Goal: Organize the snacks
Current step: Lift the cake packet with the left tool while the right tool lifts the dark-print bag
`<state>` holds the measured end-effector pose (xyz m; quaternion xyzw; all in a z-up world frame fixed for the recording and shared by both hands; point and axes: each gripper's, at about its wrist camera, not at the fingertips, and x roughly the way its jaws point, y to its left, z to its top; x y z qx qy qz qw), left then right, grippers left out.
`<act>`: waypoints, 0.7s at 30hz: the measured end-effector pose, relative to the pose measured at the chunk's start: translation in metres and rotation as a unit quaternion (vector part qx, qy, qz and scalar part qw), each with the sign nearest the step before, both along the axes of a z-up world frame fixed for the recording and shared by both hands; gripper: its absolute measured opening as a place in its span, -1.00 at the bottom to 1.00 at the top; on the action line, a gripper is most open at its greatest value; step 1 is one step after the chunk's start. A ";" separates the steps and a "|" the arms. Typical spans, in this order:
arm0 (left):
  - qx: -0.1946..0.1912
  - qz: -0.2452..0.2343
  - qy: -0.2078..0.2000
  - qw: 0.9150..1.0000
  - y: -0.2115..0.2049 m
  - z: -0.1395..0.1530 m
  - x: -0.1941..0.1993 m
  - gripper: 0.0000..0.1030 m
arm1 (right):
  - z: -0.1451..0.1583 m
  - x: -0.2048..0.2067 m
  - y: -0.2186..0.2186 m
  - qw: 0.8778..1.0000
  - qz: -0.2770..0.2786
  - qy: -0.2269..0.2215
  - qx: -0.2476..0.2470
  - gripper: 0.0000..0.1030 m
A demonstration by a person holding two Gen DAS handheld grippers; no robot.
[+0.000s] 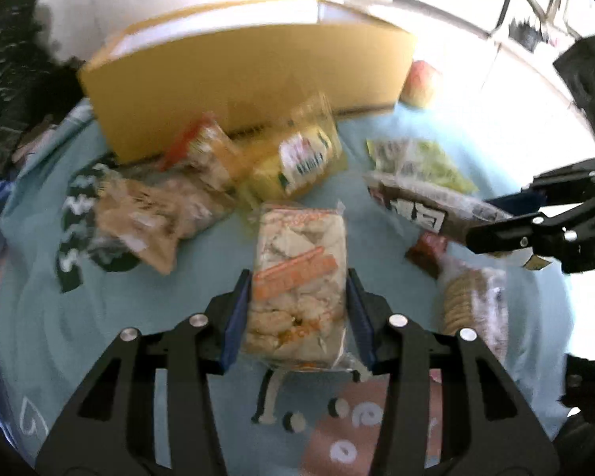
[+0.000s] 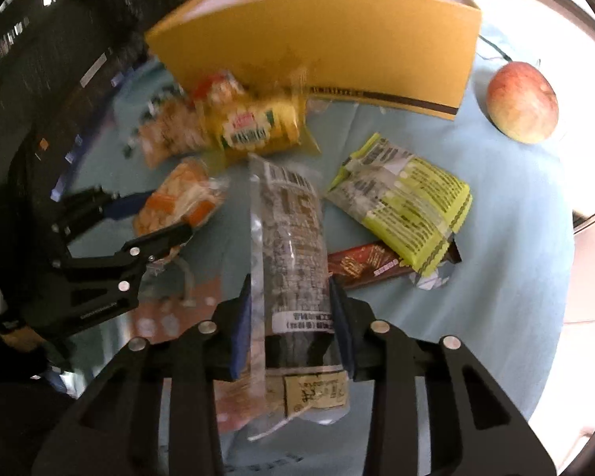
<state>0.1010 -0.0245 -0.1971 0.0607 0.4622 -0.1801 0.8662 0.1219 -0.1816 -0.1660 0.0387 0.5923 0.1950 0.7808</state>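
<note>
left wrist: left gripper [image 1: 297, 297] clamps cracker pack [image 1: 297, 273]; right gripper [image 2: 291, 313] clamps dark packet [image 2: 291, 246]

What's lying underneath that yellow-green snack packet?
One end of a brown chocolate bar sticks out from under the yellow-green packet, with crumpled white paper beside it. The bar's covered stretch cannot be seen.

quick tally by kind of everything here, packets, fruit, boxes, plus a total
snack packets: 8 (orange packet, dark packet, yellow packet, red-topped packet, green-patterned bag, lime packet, brown bar, round biscuits)
apple: 1
cardboard box: 1
total: 10
</note>
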 end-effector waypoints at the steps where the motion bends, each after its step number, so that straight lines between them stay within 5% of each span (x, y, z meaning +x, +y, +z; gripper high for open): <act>1: -0.007 0.003 -0.005 1.000 0.003 0.006 -0.003 -0.11 | 0.007 -0.001 -0.003 1.000 -0.003 -0.003 0.014 -0.31; 5: -0.021 0.010 -0.019 1.000 0.012 0.027 -0.009 -0.10 | 0.020 -0.003 -0.009 1.000 -0.003 -0.008 0.028 -0.31; 8: -0.016 0.012 -0.005 1.000 0.014 0.023 -0.011 -0.10 | 0.006 0.003 0.004 1.000 0.023 0.013 -0.008 -0.29; 12: -0.018 0.019 0.021 0.999 0.007 0.007 -0.009 -0.10 | -0.019 0.006 0.027 0.995 0.071 0.033 -0.068 0.16; 17: -0.014 0.020 0.034 0.999 0.009 0.001 -0.014 -0.10 | -0.051 0.011 0.038 0.986 0.095 0.089 -0.106 0.43; 18: -0.015 0.020 0.035 0.999 0.010 0.001 -0.015 -0.10 | -0.059 0.008 0.038 0.982 0.101 0.103 -0.117 0.64; 19: -0.015 0.021 0.036 0.999 0.011 0.000 -0.015 -0.10 | -0.057 0.005 0.039 0.984 0.108 0.089 -0.110 0.87; 21: -0.018 0.026 0.039 0.999 0.014 -0.002 -0.016 -0.10 | -0.065 -0.004 0.037 0.983 0.095 0.068 -0.142 0.97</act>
